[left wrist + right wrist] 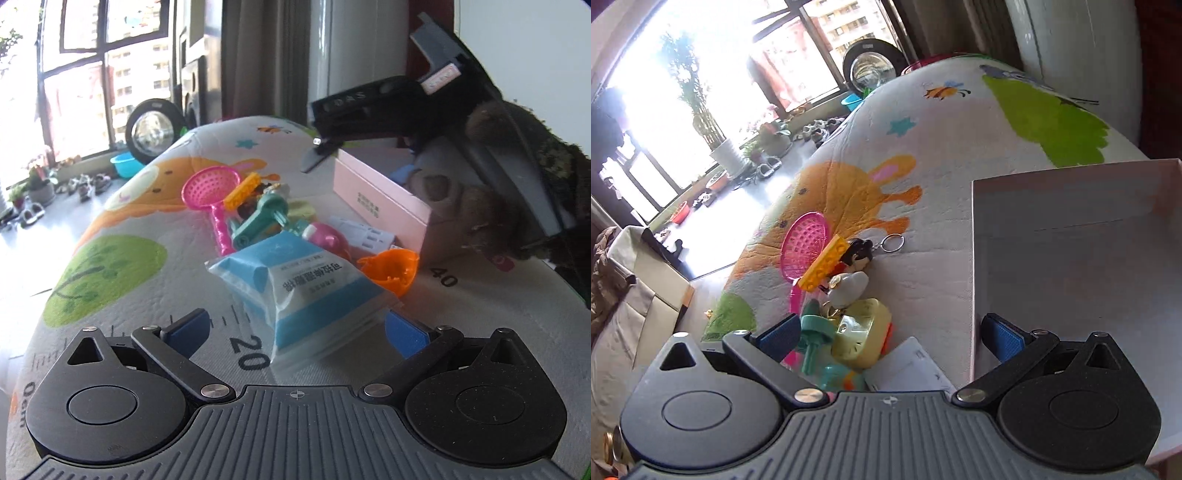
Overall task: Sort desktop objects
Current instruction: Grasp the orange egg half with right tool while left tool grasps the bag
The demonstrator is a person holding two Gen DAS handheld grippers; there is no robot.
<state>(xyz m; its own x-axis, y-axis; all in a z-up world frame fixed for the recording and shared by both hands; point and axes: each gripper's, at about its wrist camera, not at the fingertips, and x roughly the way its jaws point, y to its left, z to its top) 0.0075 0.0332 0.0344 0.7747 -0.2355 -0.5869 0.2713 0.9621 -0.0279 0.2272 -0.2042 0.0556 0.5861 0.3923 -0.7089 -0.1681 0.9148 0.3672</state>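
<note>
A pile of small things lies on the patterned mat. In the left wrist view a blue and white packet (pixel 306 291) lies right in front of my open left gripper (pixel 295 332), between its blue pads but not gripped. Behind it lie a pink strainer (pixel 210 192), a yellow brick (pixel 242 192), a teal toy (pixel 258 221), a pink bottle (pixel 327 238), a white card (pixel 360 232) and an orange shell (pixel 391 269). My right gripper (pixel 892 338) is open and empty, hovering over the pile beside the pink box (pixel 1071 258). It also shows in the left wrist view (pixel 317 155).
The pink box (pixel 380 199) stands at the right of the mat with its inside bare in the right wrist view. A figure keychain (pixel 860 254), a white toy (pixel 847 288) and a pale green toy (pixel 860 332) lie below my right gripper. The mat edge drops to the floor at left.
</note>
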